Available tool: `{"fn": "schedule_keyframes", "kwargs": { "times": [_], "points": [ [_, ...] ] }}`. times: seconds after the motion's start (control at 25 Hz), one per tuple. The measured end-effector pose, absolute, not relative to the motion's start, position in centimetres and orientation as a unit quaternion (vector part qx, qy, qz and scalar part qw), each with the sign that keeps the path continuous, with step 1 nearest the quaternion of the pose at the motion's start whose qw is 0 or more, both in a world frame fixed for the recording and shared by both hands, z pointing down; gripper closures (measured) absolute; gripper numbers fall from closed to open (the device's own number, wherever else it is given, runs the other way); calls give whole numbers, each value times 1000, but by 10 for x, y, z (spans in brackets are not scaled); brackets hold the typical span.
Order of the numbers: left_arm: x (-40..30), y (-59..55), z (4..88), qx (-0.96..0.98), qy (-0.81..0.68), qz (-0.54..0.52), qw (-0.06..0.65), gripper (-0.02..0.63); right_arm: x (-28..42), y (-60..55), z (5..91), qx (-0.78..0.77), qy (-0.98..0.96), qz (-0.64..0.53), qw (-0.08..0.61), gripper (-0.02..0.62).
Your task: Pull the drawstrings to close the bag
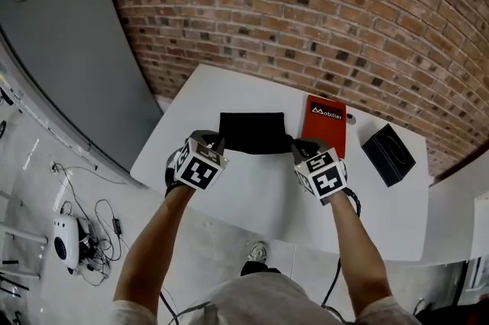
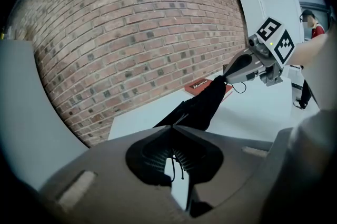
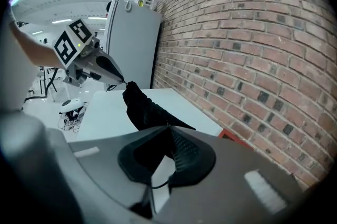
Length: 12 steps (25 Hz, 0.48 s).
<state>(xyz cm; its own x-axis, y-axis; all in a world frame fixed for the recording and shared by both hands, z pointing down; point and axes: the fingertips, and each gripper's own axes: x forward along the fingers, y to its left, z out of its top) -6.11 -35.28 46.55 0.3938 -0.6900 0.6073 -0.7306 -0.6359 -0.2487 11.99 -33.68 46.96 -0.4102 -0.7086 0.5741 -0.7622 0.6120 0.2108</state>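
Step in hand: the pull itself, by my reading, since each of the tongs has a cord end and the bag (image 1: pixel 252 132) hangs stretched between them
Left tongs (image 1: pixel 212 140): closed, pads pinched on a drawstring (image 2: pixel 174 165) right where it leaves the bag's corner, with a thin loop of cord trailing behind the pads
Right tongs (image 1: pixel 300 150): closed likewise on the drawstring at the opposite corner (its own view shows black cloth meeting the tips and a bit of cord behind them)
Bag: between the two tips, upper edge running from one to the other, body sagging beyond them; it looks lifted off the tabletop (image 1: pixel 260 201), though I cannot tell how far the mouth has gathered
Next move: probably draw the two tongs apart, each to its own outer side, with a firm pinch so the cord slides through the hem; cord this thin could slip out of the pads
Count, tongs: two
Count, bag: one
Count, drawstring ends held: two, one per tongs
Count, other things: one red booklet (image 1: pixel 325 125) just beyond the right tongs and one black box (image 1: pixel 388 155) farther out on that tongs' outer side, both lying on the tabletop, neither in any grip
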Motion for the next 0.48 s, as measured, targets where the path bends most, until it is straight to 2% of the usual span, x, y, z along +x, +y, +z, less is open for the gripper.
{"fn": "schedule_keyframes", "kwargs": {
  "times": [0.48],
  "points": [
    [-52, -383, 431, 823, -460, 333, 8, 595, 129, -377, 434, 433, -852, 7, 295, 588]
  ]
}}
